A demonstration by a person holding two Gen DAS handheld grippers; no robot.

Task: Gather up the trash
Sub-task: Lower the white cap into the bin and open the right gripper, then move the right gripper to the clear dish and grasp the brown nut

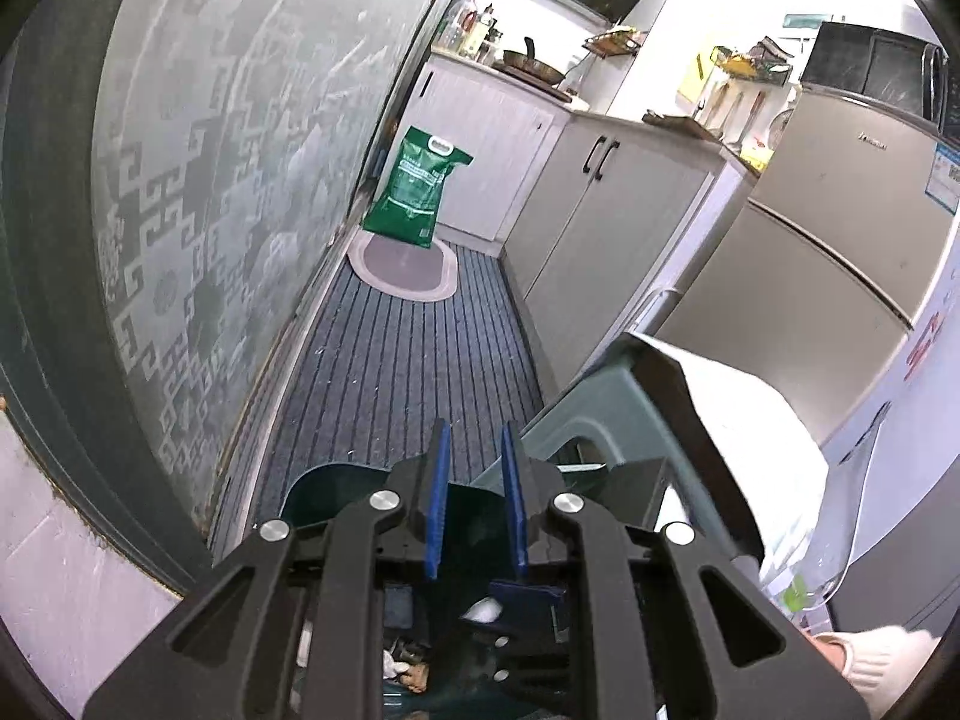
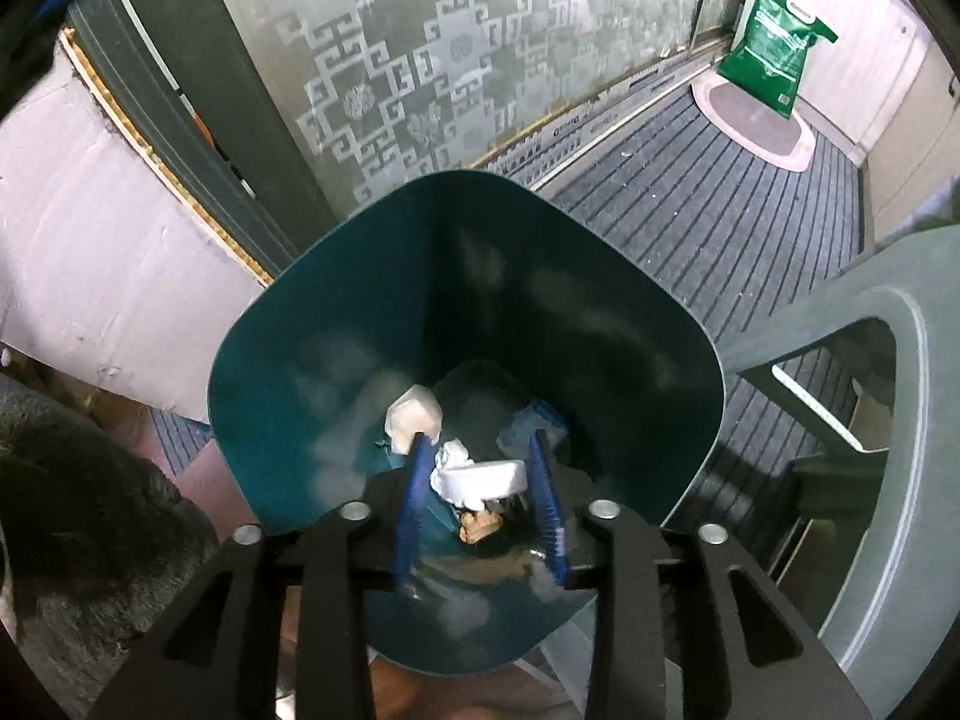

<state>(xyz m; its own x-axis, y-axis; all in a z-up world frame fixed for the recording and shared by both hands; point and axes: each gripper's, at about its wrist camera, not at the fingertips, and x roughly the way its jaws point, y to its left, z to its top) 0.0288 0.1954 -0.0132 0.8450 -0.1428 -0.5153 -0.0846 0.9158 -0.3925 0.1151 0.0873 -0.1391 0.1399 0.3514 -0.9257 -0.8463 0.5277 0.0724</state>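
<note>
1. The right gripper [image 2: 480, 456] points steeply down into a teal bin [image 2: 336, 324]; a white crumpled wad [image 2: 480, 480] sits between its blue fingers [image 2: 414, 498], the jaws part-open – whether the pads still press on it I cannot tell.
2. Other trash lies on the bin floor: a pale lump [image 2: 414, 414] by the left finger, a bluish scrap [image 2: 534, 420] by the right, a brown bit [image 2: 480, 525] below the wad.
3. The left gripper [image 1: 474, 450] hangs above the bin's rim [image 1: 318, 486], its jaws narrow with nothing between them (only striped mat [image 1: 408, 360] shows through the gap).
4. A grey stool [image 2: 900, 324] stands just beside the bin – a green sack [image 1: 417, 189] leans far off, against the cabinets [image 1: 480, 138].
</note>
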